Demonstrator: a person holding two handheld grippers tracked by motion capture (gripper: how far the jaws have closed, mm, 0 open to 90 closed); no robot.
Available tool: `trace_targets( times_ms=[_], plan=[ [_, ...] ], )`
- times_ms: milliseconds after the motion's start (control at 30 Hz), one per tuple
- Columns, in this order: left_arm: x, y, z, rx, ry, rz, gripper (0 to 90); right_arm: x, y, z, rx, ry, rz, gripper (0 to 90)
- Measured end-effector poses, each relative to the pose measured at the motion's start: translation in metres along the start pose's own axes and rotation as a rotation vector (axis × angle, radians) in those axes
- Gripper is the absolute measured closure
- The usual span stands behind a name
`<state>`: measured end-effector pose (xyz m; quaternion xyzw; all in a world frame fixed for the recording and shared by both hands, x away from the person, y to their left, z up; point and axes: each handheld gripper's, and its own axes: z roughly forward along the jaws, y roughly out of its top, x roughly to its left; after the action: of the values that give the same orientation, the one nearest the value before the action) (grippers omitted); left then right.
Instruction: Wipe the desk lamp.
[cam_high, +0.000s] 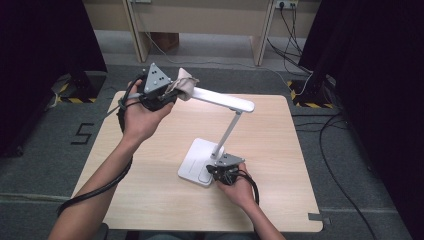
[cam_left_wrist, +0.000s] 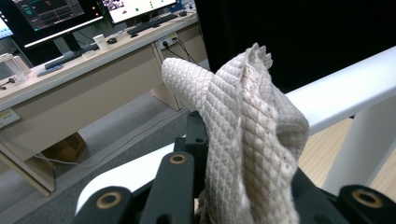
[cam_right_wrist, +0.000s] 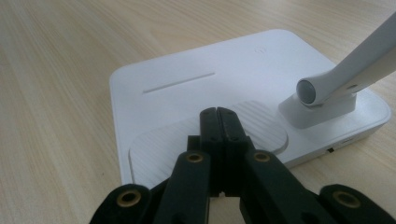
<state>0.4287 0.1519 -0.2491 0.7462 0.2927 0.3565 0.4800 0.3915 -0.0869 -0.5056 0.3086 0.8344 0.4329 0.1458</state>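
A white desk lamp stands mid-table, with a flat square base, a slanted stem and a long head bar. A beige quilted cloth drapes over the bar's left end, and my left gripper is shut on it. Close up, the cloth bunches between the black jaws over the white bar. My right gripper is shut with nothing between its jaws, its tips pressed on the ribbed pad of the lamp base near the stem's hinge.
The light wooden table stands on grey carpet. A beige desk is at the back, and in the left gripper view it carries monitors and keyboards. Black curtains flank both sides, with cables on the floor at right.
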Motion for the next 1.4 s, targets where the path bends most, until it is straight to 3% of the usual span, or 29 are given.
trace_targets(
  times_ms=[1400],
  plan=[
    [-0.018,0.005,0.010,-0.021,-0.050,0.017,80.6,0.000,0.000,0.001,-0.006,0.004,0.002,90.0]
  ],
)
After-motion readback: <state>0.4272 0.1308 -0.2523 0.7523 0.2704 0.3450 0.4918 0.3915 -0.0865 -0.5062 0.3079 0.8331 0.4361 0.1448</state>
